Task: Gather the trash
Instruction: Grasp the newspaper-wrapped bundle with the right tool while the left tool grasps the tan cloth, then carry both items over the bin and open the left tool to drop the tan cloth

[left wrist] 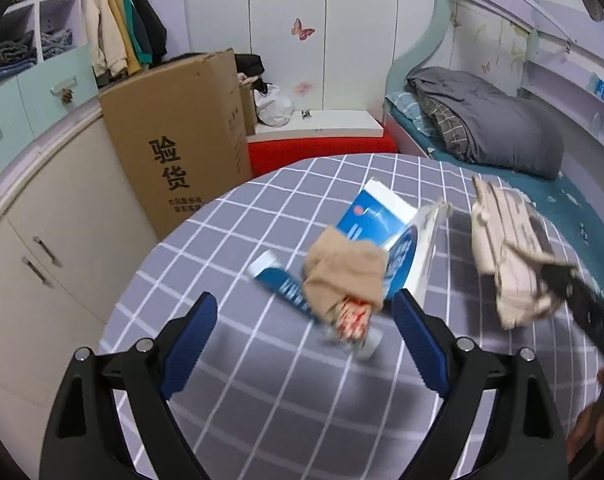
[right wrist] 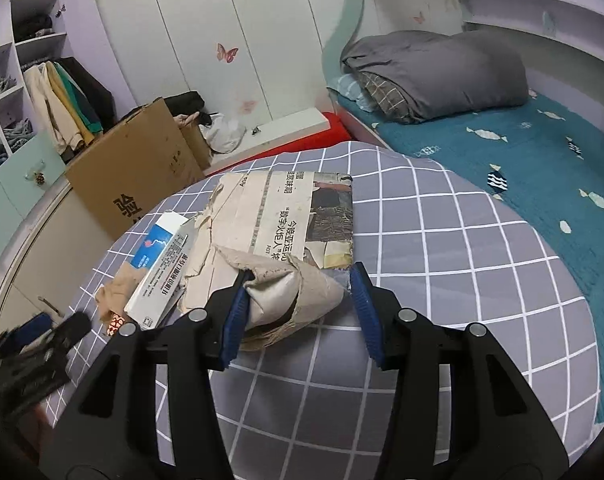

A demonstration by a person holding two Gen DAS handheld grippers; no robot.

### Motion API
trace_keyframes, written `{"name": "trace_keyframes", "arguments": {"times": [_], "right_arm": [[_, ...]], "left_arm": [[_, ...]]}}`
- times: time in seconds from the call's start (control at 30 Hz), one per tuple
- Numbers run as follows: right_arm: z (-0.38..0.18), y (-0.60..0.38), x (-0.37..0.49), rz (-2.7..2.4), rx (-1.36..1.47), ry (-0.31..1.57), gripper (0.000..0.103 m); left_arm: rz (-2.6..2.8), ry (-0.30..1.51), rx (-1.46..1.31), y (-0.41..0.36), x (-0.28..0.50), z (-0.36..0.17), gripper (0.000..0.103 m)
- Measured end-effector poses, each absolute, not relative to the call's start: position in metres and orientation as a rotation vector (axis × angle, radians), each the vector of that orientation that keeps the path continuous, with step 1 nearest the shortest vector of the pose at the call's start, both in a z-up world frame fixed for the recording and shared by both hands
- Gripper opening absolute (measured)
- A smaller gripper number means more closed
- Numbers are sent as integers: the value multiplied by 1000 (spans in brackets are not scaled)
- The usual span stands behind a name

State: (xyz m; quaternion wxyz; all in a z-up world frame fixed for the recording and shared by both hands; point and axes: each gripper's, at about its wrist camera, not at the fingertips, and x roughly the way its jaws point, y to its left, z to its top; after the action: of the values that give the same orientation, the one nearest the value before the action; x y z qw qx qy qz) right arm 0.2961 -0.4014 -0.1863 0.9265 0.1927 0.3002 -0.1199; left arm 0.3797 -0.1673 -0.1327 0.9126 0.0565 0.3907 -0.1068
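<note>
On the round table with the grey checked cloth (left wrist: 262,400) lies a small pile: a blue and white carton (left wrist: 375,214), a beige cloth (left wrist: 341,276), a blue tube (left wrist: 280,284) and a red-patterned wrapper (left wrist: 351,320). My left gripper (left wrist: 306,322) hovers just in front of this pile, open, with nothing between its pads. My right gripper (right wrist: 298,310) is shut on a folded, torn newspaper (right wrist: 290,216), crumpling its near end. From the left wrist the newspaper (left wrist: 509,248) hangs above the cloth at the right. The left gripper's blurred body (right wrist: 34,352) shows at lower left of the right wrist view.
A tall cardboard box (left wrist: 178,152) stands on the floor beyond the table's left edge, beside pale cabinets (left wrist: 54,248). A red step (left wrist: 321,152) sits behind the table. A bed with a grey quilt (left wrist: 485,120) runs along the right side.
</note>
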Motion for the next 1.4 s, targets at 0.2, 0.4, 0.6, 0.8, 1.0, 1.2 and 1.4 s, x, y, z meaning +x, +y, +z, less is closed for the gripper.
{"name": "trace_keyframes", "arguments": {"times": [0.2,0.4,0.6,0.8,1.0,1.2,1.4], "right_arm": [[-187,-398,300,-211,383,624,49],[-187,-399,300,-201,391,629,49],[-185,-397,292,-229,386,598,48],[-179,-395,285,-229,397,563,48],[-179,-379,274,-184,393,572,48],[-171,-357,256,-143,389,560,48],[-146,-312,245,-69,350,532,48]], "left_arm": [[-244,866,47,-173,403,-147,65],[-282,920,-20,-170,409,-157,8],[-341,890,-120,-155,392,-139,3],[-395,829,-156,-141,366,-110,3],[-405,855,-121,-131,342,-106,3],[-375,835,-129,-92,313,-105,3],[-338,795,-196,-38,289,-95,3]]}}
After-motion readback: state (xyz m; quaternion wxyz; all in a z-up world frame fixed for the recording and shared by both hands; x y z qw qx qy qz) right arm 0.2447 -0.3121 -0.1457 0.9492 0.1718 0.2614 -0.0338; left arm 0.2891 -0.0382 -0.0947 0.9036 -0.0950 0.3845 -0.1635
